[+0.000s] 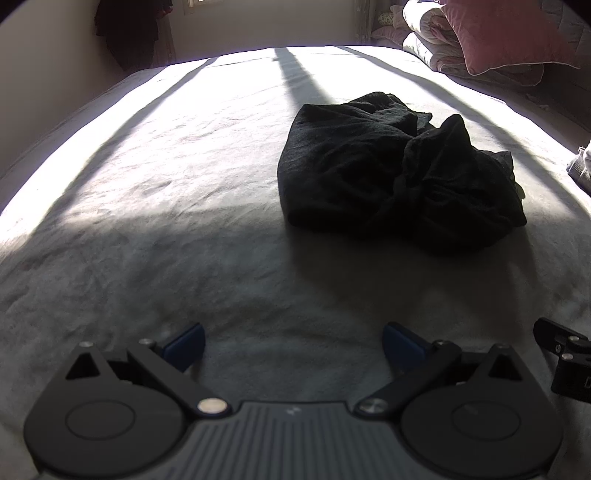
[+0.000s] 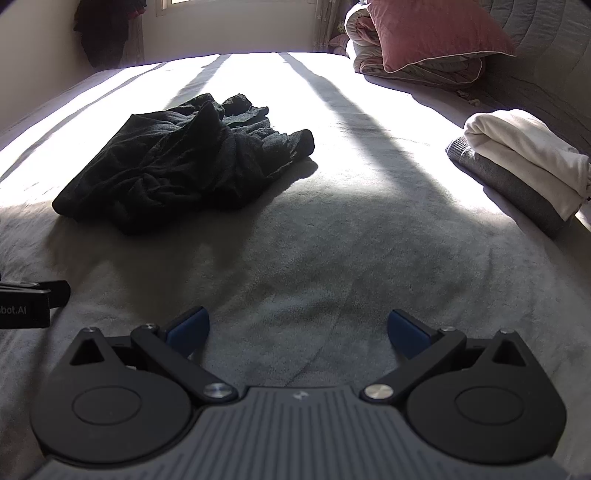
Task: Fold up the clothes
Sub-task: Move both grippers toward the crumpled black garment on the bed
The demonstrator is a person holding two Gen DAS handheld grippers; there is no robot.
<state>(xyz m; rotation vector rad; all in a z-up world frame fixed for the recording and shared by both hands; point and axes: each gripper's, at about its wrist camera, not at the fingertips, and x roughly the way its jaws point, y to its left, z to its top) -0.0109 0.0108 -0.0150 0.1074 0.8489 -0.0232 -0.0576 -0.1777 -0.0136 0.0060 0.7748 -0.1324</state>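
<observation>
Left wrist | black garment [image 1: 395, 170] crumpled, twisted heap | bed [image 1: 166, 206]

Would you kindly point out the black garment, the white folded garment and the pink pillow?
black garment [image 2: 177, 166]: right wrist view, middle of the crumpled heap.
white folded garment [image 2: 524, 155]: right wrist view, top face.
pink pillow [image 2: 436, 33]: right wrist view, middle of its front.

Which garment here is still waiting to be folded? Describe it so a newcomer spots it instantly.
Start from the wide pale bed. In its sunlit middle, ahead of both open grippers, lies a black garment in a crumpled heap. Unlike the neat white-over-grey folded stack at the bed's right edge, it is dark, bunched and alone.
</observation>
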